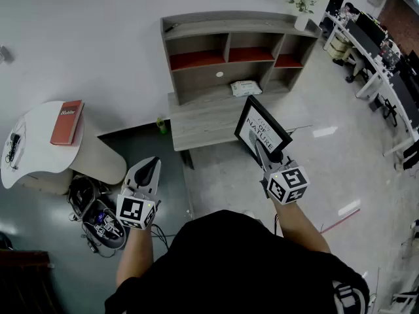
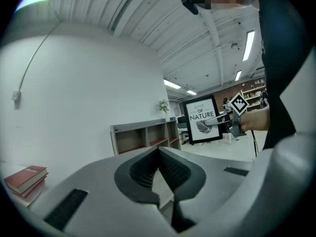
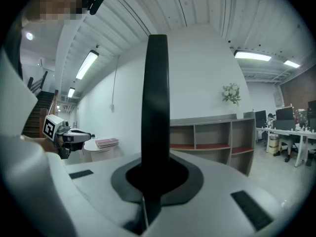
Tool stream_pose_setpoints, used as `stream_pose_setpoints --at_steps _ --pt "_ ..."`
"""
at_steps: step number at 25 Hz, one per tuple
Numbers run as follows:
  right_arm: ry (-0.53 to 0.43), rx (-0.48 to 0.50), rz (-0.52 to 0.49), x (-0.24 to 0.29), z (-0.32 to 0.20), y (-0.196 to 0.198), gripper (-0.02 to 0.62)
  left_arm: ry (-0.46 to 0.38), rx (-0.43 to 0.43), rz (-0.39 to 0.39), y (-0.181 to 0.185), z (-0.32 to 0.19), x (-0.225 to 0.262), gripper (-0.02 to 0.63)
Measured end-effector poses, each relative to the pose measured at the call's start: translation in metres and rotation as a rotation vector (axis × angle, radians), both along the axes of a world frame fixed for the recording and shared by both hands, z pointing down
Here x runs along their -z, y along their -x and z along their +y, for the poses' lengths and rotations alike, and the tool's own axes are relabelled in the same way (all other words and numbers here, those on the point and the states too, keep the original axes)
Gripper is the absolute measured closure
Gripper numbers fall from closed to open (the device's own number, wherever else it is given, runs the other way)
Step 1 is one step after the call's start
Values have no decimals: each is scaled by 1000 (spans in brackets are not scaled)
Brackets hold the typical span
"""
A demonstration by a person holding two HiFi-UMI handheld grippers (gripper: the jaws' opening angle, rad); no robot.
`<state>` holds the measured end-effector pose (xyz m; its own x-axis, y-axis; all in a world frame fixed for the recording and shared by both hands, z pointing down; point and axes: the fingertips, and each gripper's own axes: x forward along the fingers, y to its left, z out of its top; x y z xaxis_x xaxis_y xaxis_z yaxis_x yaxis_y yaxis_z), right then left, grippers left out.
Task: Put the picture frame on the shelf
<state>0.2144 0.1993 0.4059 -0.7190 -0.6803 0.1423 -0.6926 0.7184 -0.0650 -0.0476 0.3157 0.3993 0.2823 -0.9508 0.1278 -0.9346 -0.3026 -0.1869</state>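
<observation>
The right tool (image 1: 262,148) is closed on the black rectangular picture frame (image 1: 256,124) and holds it in the air by its lower right part, so this corner is hidden behind the jaws in the head view. In the right gripper view the frame shows only edge-on, as a dark upright bar pressed between the pads; its printed face is not visible there and its lower end is lost inside the jaws. The white sheet with the word NATURE can be read in the head view and in the left gripper view. The frame is tilted and it overlaps the front right corner of the grey wooden bench (image 1: 200,126); whether it is over this corner or before it, I cannot tell. It is apart from the grey wooden shelf with red inner boards (image 1: 229,21), which stands at the rear edge of the bench. The left tool (image 1: 150,165) is closed on nothing: its pads meet at the tips, with only a narrow slit lower down. A white flat packet (image 1: 245,87) lies at the bench's rear edge under the shelf. A small green object (image 1: 161,124) is just beside the bench's left edge, too small to identify. A red book (image 1: 67,122) lies on a white rounded side bench (image 1: 33,152).
</observation>
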Motion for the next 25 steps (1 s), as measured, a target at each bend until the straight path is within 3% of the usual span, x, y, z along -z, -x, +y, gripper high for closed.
stream_pose_setpoints --at_steps 12,25 --pt "-20 -21 -1 1 12 33 572 30 -11 17 36 14 -12 586" --pt "-7 -48 -11 4 5 39 572 56 -42 34 46 1 -14 586"
